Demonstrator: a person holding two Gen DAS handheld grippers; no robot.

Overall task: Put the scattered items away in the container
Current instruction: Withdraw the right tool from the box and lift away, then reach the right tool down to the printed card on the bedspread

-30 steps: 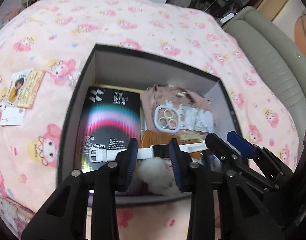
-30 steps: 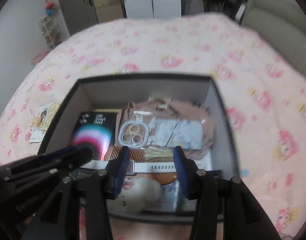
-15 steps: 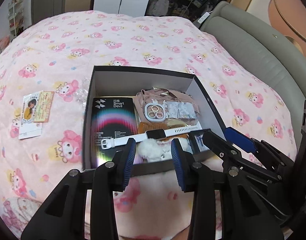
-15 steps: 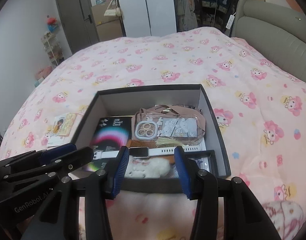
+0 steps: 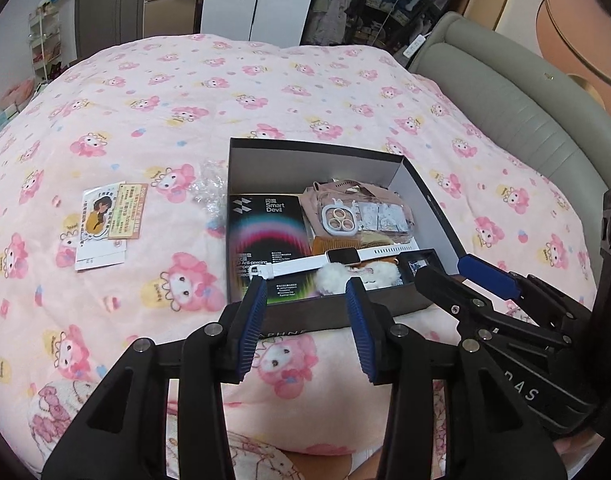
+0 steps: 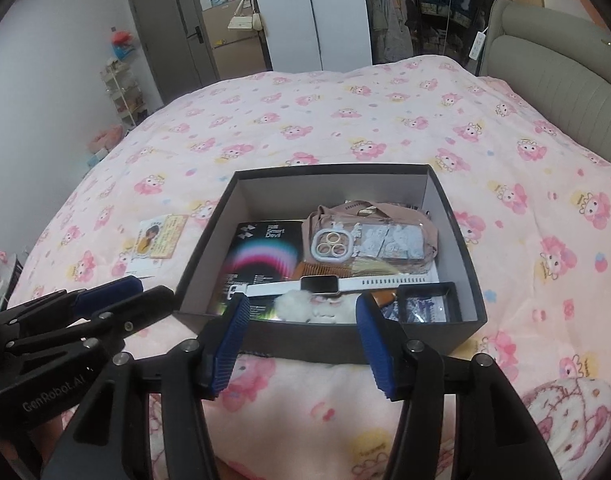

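A dark open box (image 5: 329, 314) (image 6: 345, 346) rests on the pink bedspread. Inside lie a black Smart Devil package (image 5: 265, 232) (image 6: 261, 260), a white-strapped watch (image 5: 341, 257) (image 6: 319, 284), a phone case (image 5: 361, 218) (image 6: 369, 242), a wooden comb (image 6: 321, 269), a white fluffy toy (image 5: 333, 278) (image 6: 301, 306) and a pink strap bag (image 6: 345, 210). My left gripper (image 5: 305, 292) hovers over the box's near wall, its jaws opening with nothing between them. My right gripper (image 6: 301, 308) hangs beside it, jaws opening and empty. Picture cards (image 5: 105, 224) (image 6: 157, 240) lie on the bedspread left of the box.
A crumpled clear wrapper (image 5: 207, 188) lies against the box's left wall. A grey padded headboard (image 5: 525, 92) (image 6: 553, 80) runs along the right. Wardrobes and a door (image 6: 185, 40) stand beyond the bed. A patterned pillow (image 6: 565, 404) sits at the near right.
Both grippers have pulled back and up from inside the box and widened their jaws. The watch and fluffy toy stay in the box.
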